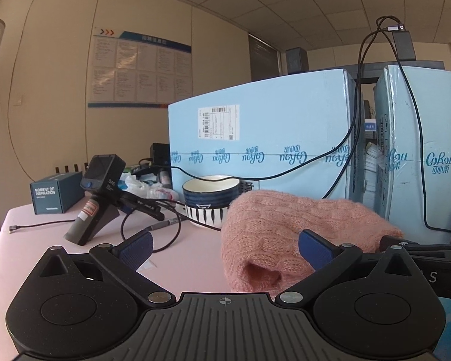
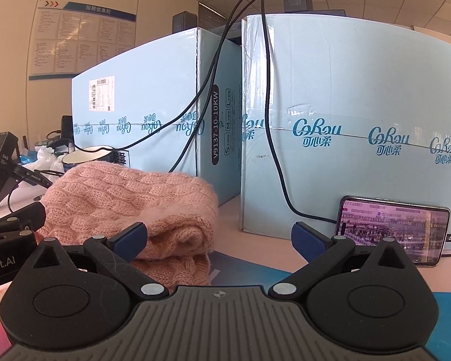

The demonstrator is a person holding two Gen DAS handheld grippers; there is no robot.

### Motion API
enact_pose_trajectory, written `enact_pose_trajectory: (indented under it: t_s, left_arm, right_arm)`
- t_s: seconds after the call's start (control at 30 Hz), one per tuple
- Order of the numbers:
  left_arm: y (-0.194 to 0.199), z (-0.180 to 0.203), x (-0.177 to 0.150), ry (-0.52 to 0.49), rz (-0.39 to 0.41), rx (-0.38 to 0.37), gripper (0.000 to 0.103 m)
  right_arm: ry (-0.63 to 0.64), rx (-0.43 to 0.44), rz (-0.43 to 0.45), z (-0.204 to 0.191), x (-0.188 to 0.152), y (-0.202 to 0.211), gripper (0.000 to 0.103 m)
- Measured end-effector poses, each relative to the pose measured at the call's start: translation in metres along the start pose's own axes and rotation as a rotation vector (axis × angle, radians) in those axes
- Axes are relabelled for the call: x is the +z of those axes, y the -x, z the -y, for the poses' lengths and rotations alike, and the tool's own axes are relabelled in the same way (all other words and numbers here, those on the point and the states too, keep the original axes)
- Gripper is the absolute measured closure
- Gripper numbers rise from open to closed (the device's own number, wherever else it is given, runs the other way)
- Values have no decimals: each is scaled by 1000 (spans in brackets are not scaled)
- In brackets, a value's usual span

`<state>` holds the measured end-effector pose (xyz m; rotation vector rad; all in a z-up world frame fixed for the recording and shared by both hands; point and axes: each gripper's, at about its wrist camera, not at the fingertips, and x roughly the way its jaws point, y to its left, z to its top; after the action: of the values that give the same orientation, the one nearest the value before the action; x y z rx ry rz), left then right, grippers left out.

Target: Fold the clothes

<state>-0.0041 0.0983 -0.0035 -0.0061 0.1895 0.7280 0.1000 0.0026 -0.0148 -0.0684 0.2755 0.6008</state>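
On the pink surface (image 1: 30, 249), a soft, light knit sweater (image 2: 129, 198), best pinched at its near folded edge, is flanked by the left claw (image 1: 225, 248) and right claw (image 2: 219, 237), both spread open and empty.

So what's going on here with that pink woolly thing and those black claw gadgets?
A person is folding clothes with two hand-held grippers. The pink knitted sweater lies bundled into a folded heap on the pink table, in front of the blue boxes. The left gripper and the right gripper are both open and hold nothing. A striped bowl stands behind the sweater.
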Motion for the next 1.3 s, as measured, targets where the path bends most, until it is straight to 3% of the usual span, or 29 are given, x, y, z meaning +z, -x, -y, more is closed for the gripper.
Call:
enact_pose_trajectory:
  t_s: [1.3]
  left_arm:
    - [-1, 1, 0, -18, 6, -21, 0]
  right_arm:
    - [-10, -2, -8, 1, -1, -1, 0]
